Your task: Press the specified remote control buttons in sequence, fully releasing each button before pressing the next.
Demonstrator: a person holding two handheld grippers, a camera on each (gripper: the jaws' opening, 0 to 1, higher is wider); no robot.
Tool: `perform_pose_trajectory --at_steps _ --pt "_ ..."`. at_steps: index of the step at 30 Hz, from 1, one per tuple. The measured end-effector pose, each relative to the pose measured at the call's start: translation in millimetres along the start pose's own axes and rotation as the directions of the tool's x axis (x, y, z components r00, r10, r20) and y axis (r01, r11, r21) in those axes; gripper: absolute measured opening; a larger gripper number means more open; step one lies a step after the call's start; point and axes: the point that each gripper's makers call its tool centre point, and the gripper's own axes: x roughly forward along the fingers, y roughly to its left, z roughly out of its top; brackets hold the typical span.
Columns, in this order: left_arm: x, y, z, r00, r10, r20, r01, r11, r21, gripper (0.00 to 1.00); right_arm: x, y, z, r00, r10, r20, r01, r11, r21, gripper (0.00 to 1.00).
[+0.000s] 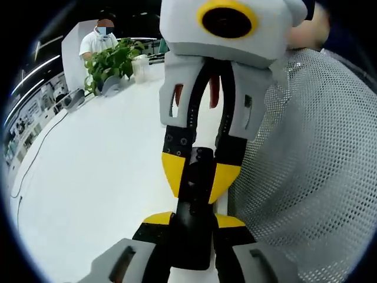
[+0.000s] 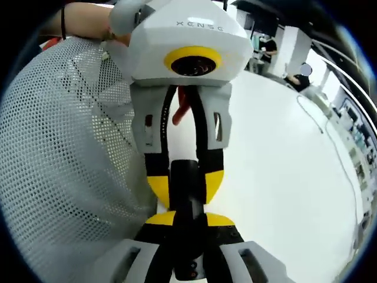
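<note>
A slim black remote control (image 1: 195, 197) is held in the air between my two grippers, above a white table (image 1: 88, 177). My left gripper (image 1: 194, 223) rises from the bottom of the left gripper view, its yellow-tipped jaws shut on the near end of the remote. My right gripper (image 1: 200, 174) comes down from the top, facing it, shut on the far end. In the right gripper view the remote (image 2: 188, 203) runs up from my right gripper (image 2: 189, 221) to the left gripper (image 2: 185, 181). The remote's buttons are hidden.
A grey mesh surface (image 1: 318, 165) stands close beside the grippers, also in the right gripper view (image 2: 59, 147). A potted plant (image 1: 112, 62) and a person (image 1: 100, 38) are at the table's far end. A thin cable (image 1: 35, 153) lies along the table's edge.
</note>
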Motion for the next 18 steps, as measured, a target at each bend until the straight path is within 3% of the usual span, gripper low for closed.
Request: perform_pose_trajectory --at_steps 3,6,18 --pt "0.4 0.3 -0.3 1.0 0.0 0.001 0.0 1.0 -0.001 0.25 0.5 3.7 -5.5 1.0 0.021 -0.017 -0.021 0.999 0.028 0.22" --pt "0.3 0.2 0.1 1.0 0.001 0.001 -0.001 1.0 -0.001 0.25 2.0 5.7 -22.8 0.995 0.028 -0.094 -0.027 1.0 0.004 0.26" --pt "0.7 0.5 -0.6 1.0 0.002 0.002 -0.002 1.0 -0.002 0.25 -10.3 -3.0 -36.8 0.994 0.015 -0.112 -0.012 0.999 0.031 0.22"
